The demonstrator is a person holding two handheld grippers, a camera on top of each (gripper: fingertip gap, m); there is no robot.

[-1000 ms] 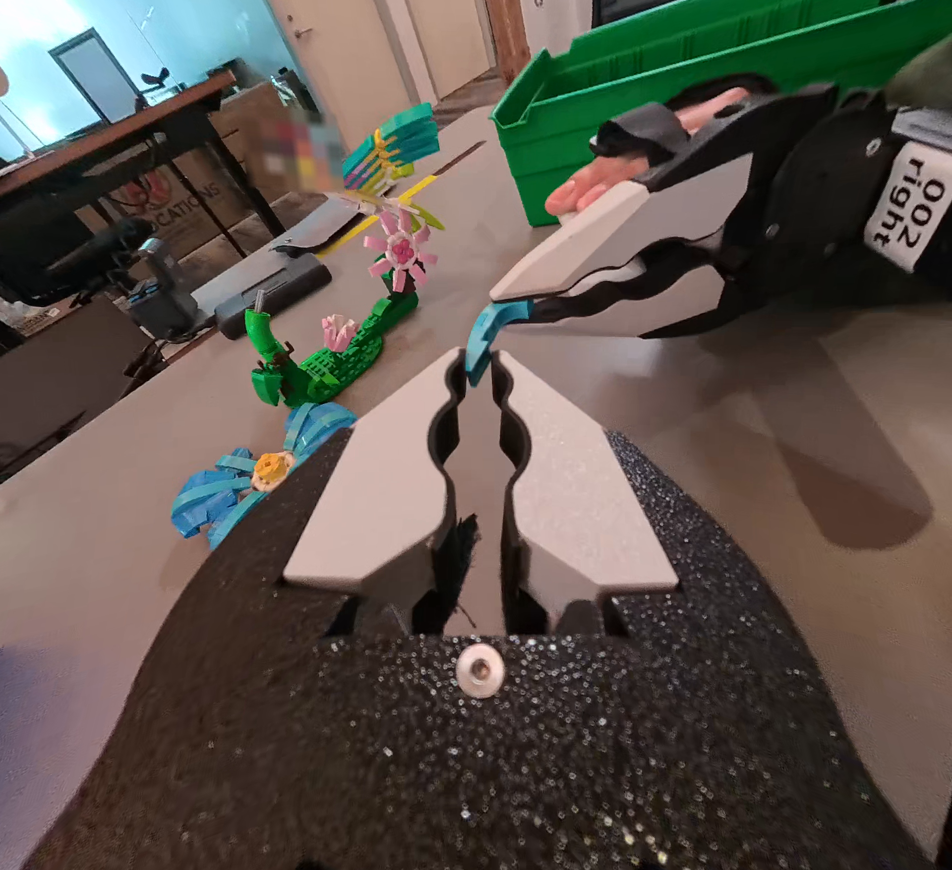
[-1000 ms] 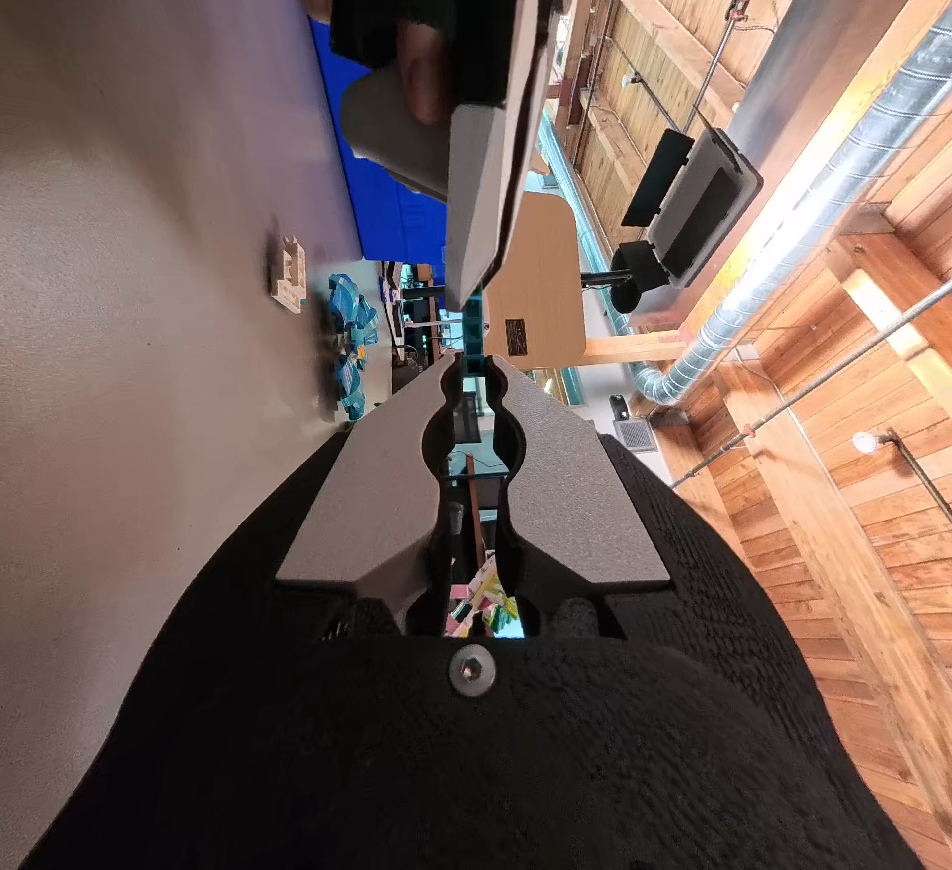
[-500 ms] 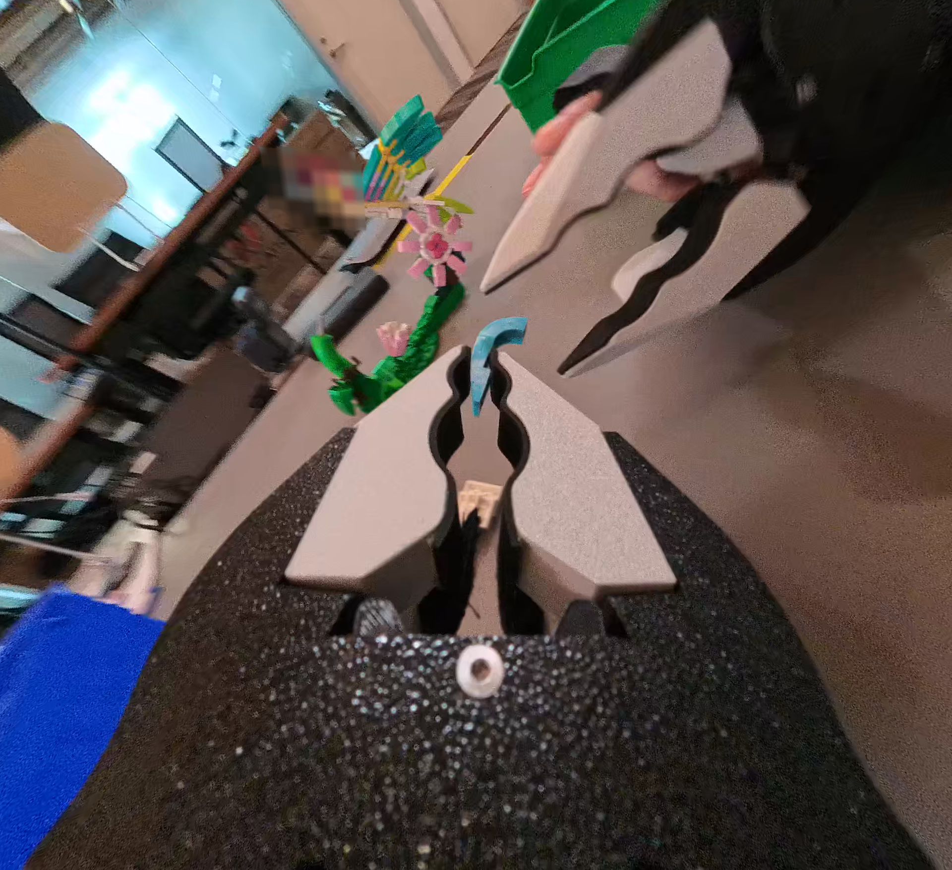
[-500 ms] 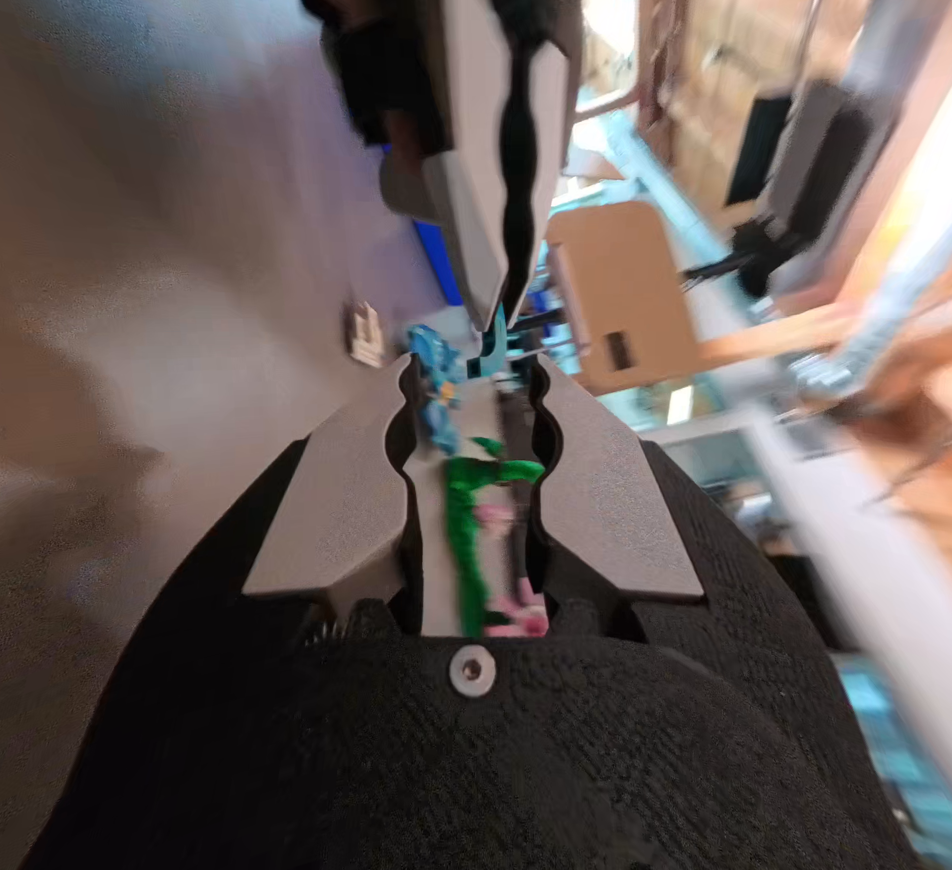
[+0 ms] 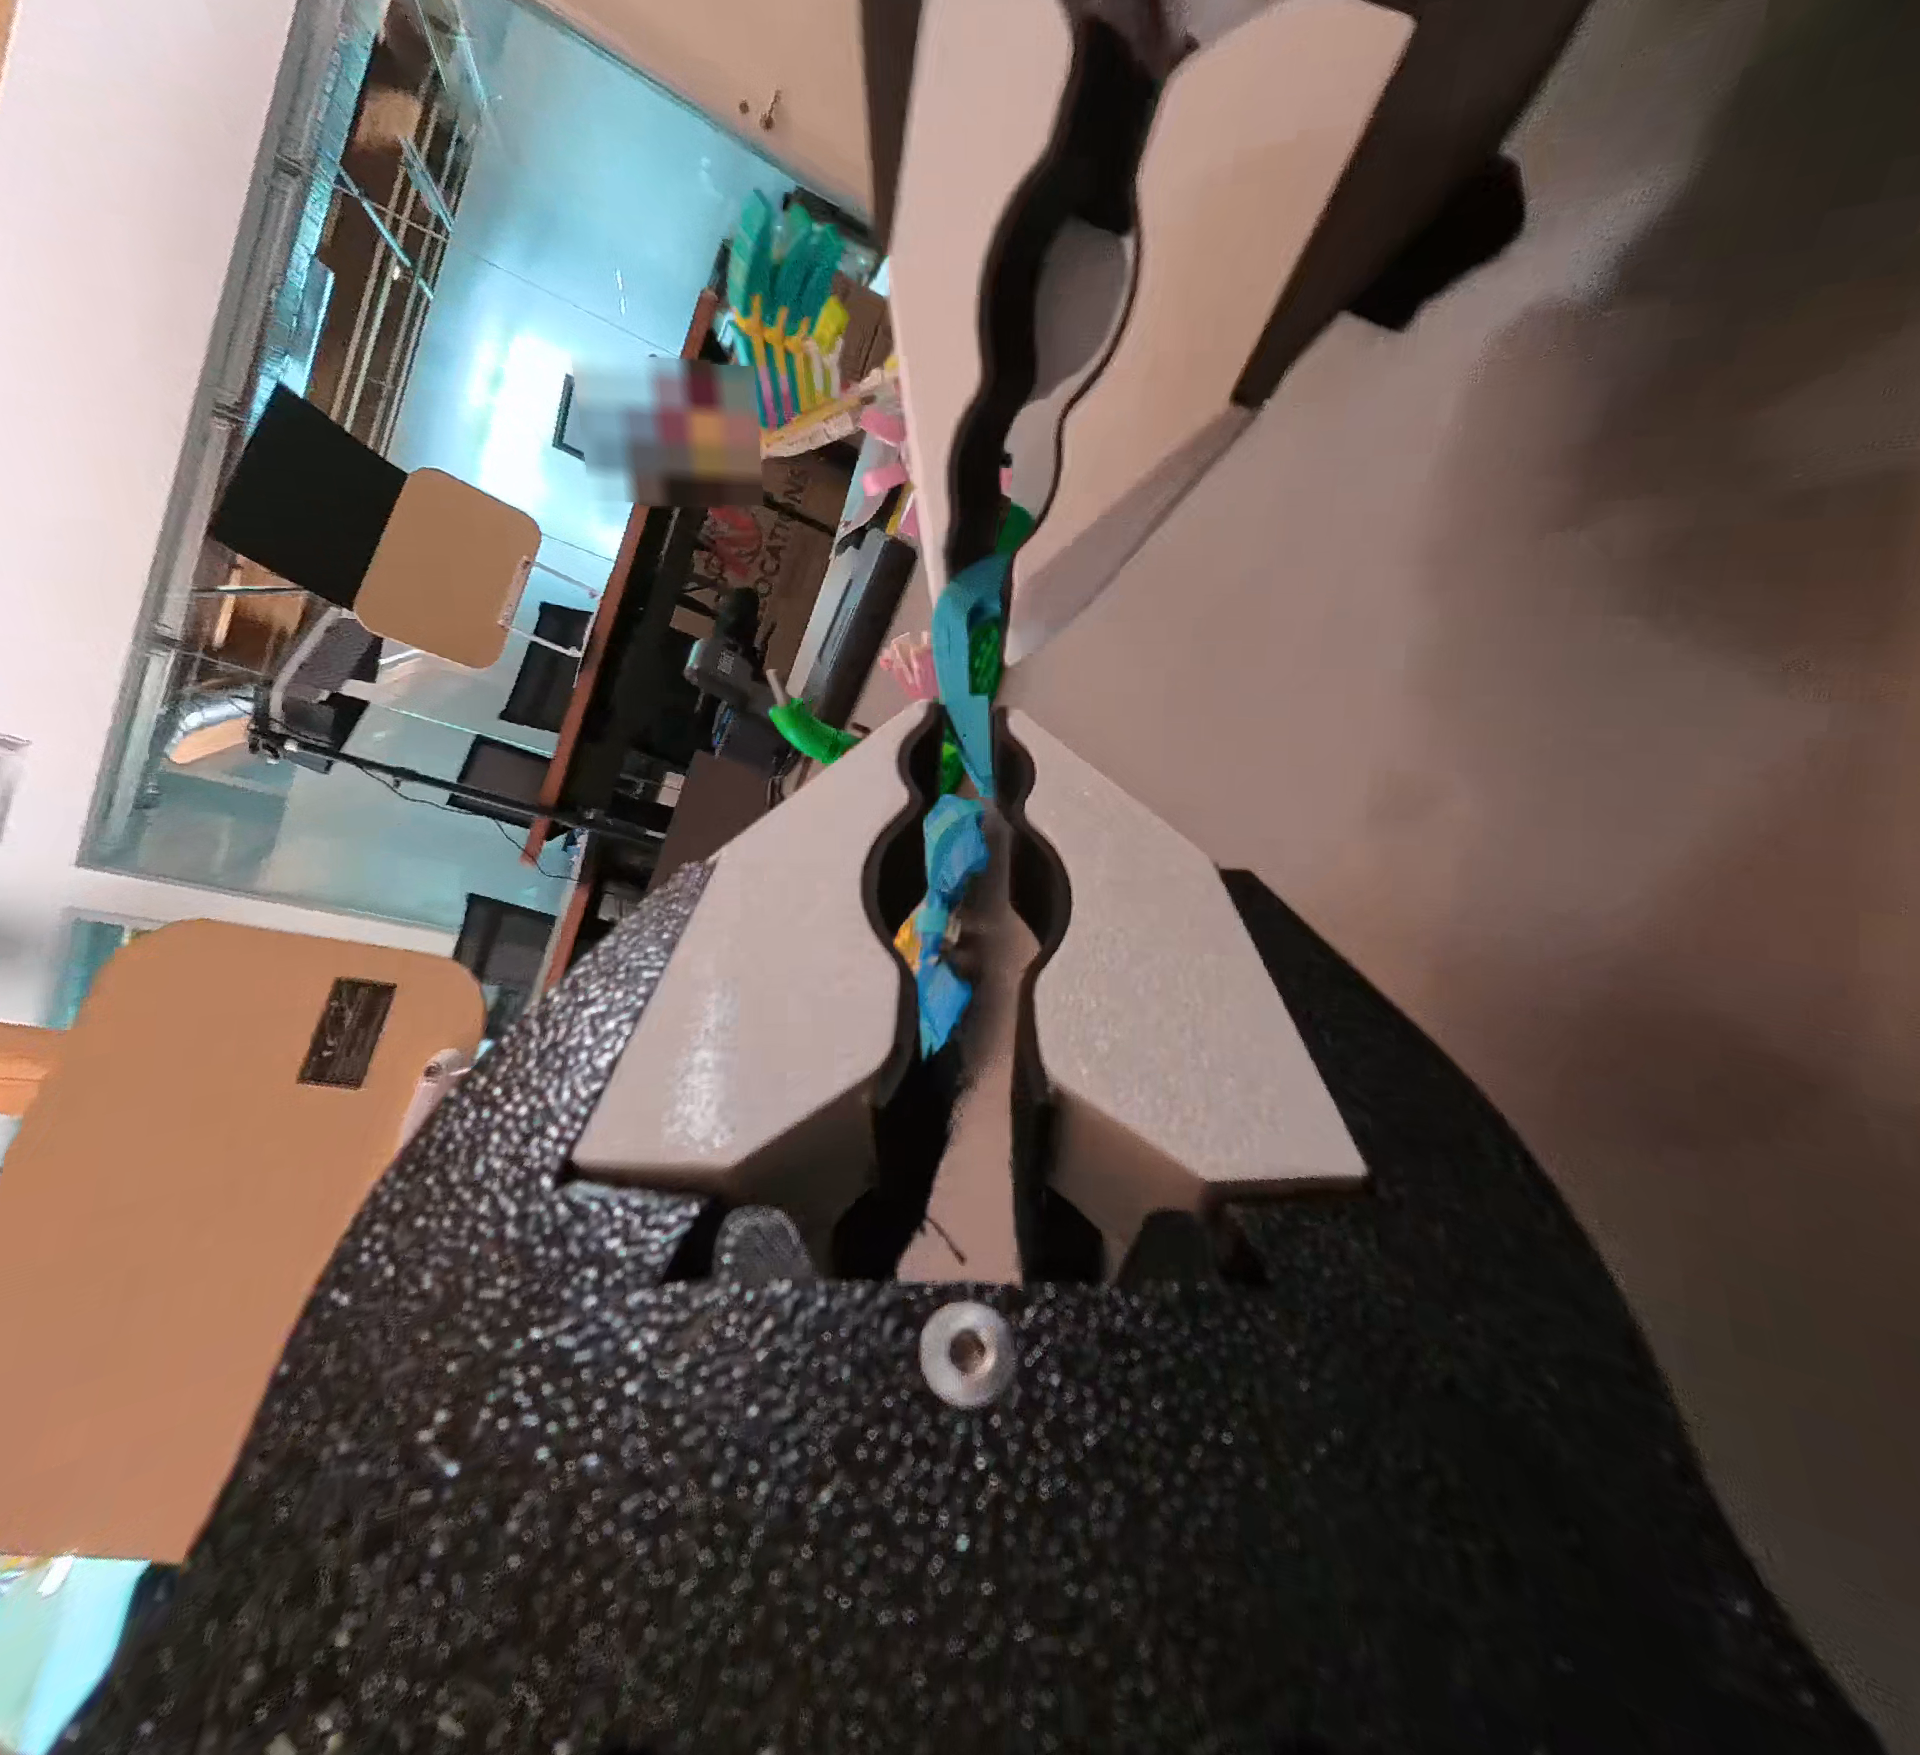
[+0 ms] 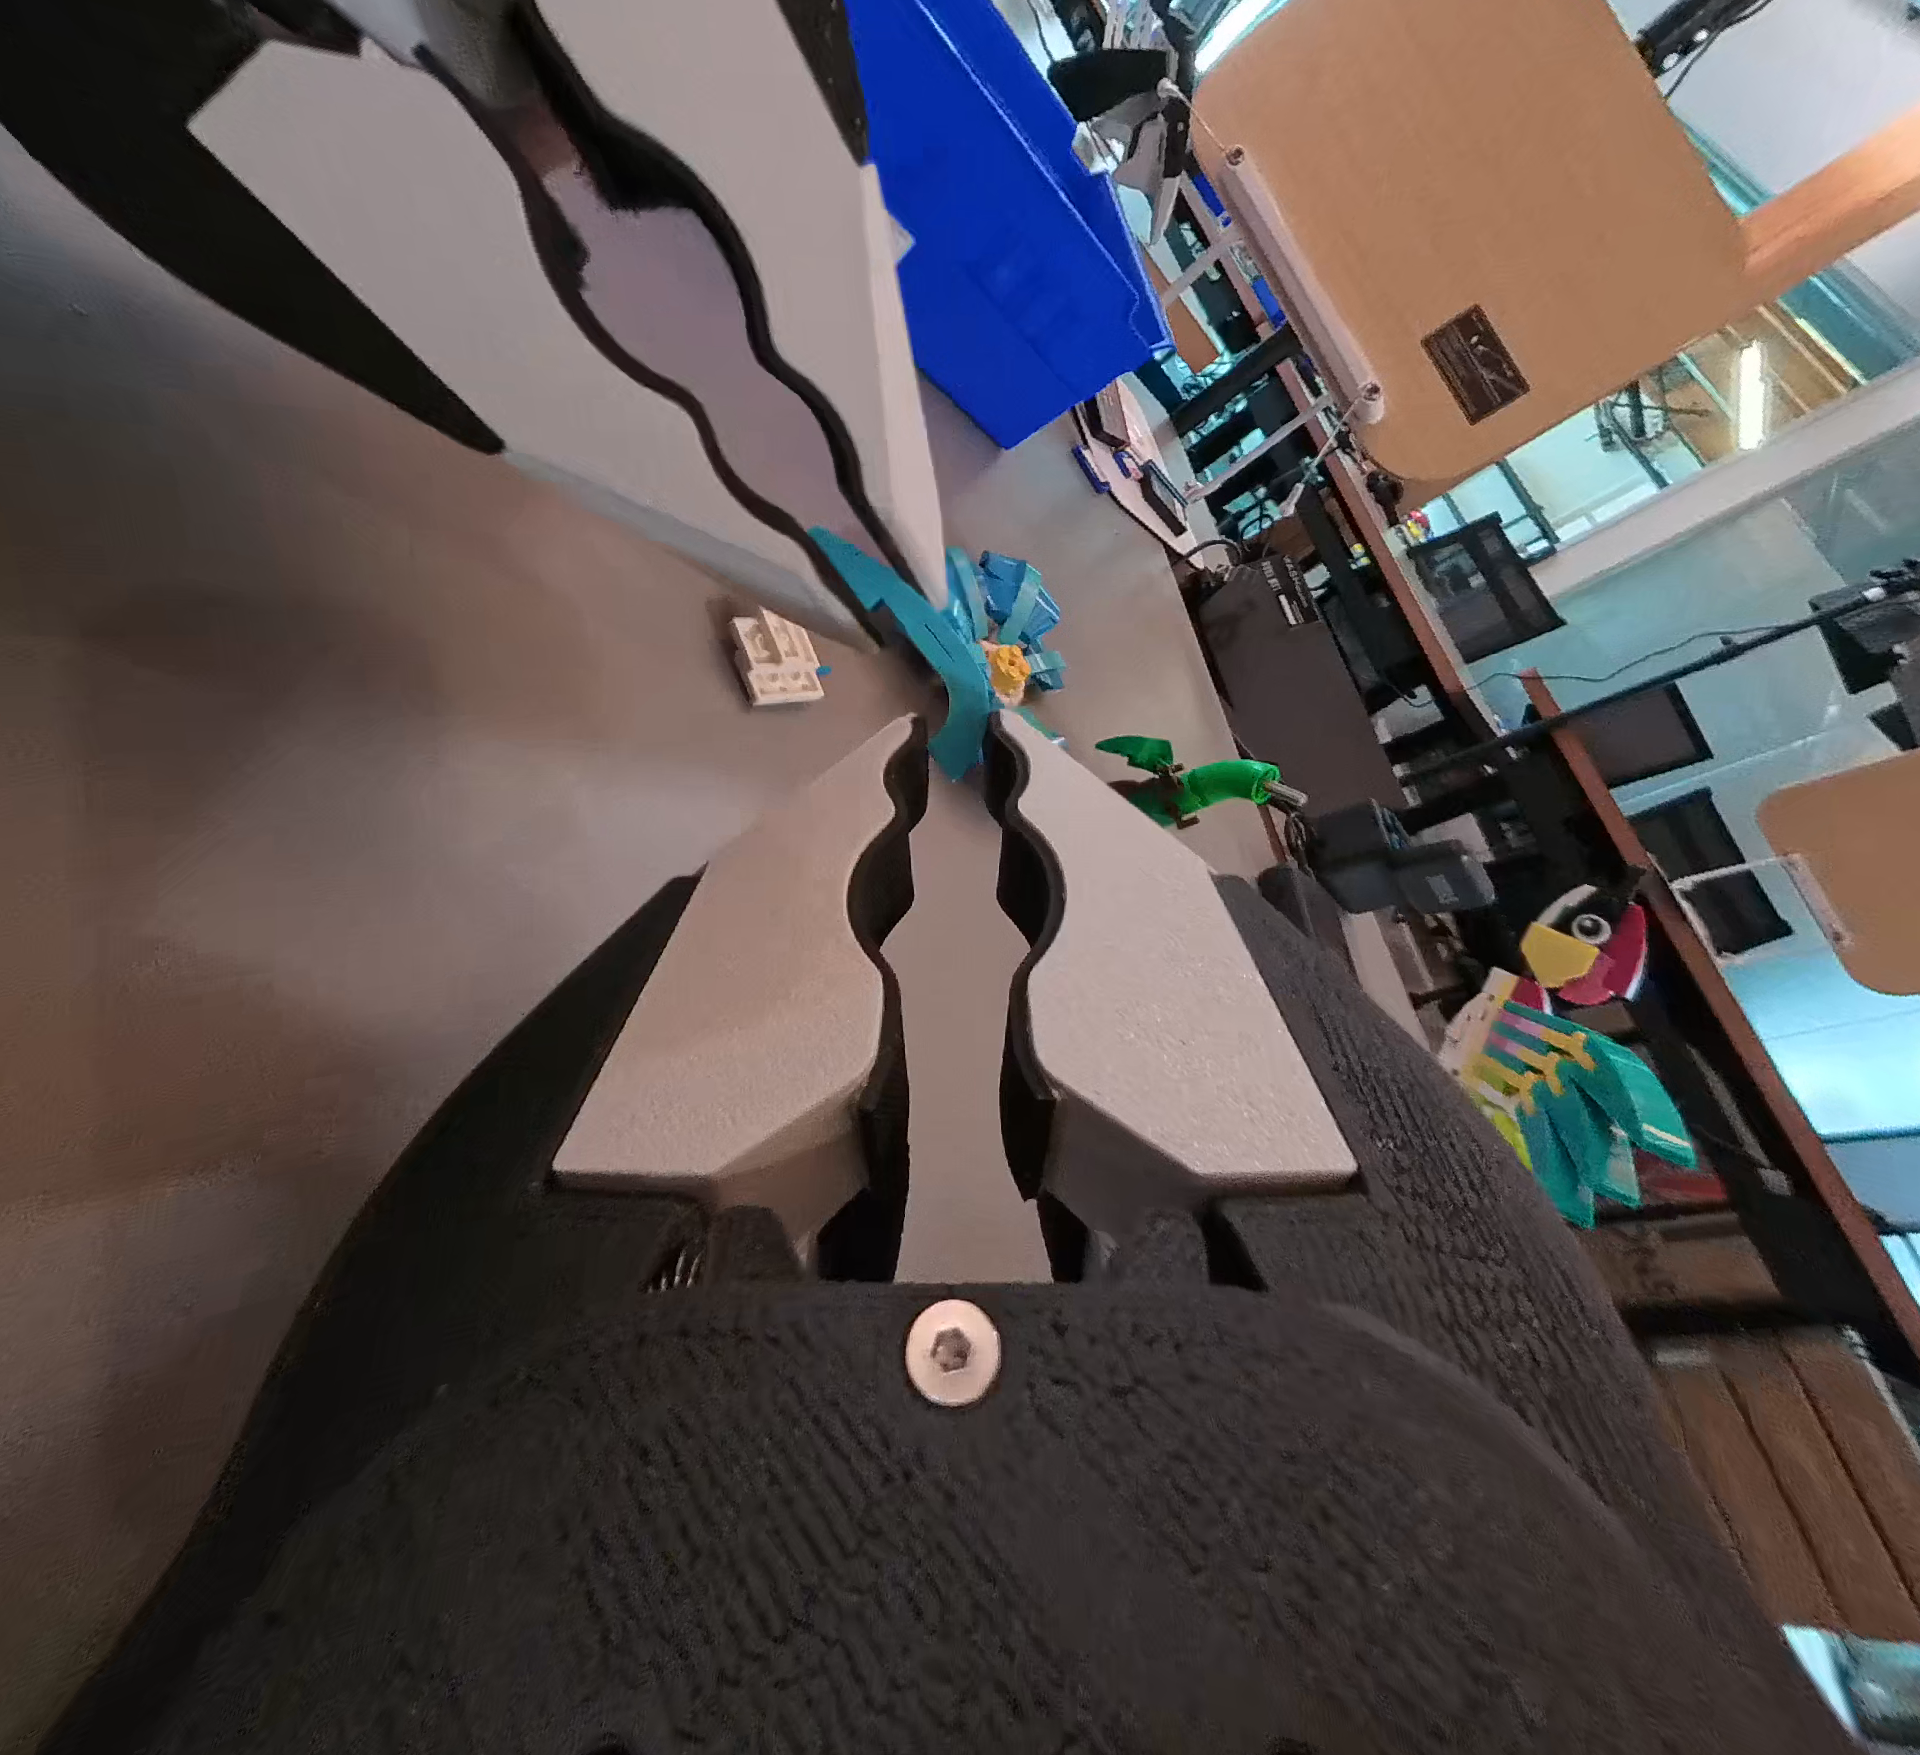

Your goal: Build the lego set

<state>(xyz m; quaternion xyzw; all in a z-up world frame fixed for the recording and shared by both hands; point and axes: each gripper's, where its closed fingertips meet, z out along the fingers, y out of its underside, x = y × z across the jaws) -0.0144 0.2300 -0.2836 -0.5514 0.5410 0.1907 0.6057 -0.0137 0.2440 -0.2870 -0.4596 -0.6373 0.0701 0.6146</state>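
grey wavy-edged fingers (image 5: 790, 967), black textured body

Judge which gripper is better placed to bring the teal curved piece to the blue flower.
Right, probably: left gripper and right gripper both pinch the teal curved piece, but the right's tips point at the blue flower.

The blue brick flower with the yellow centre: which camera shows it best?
The right wrist view: the blue brick flower lies on the grey table in the open, yellow centre visible. The left wrist view shows only slivers of it through the gap between the left gripper fingers.
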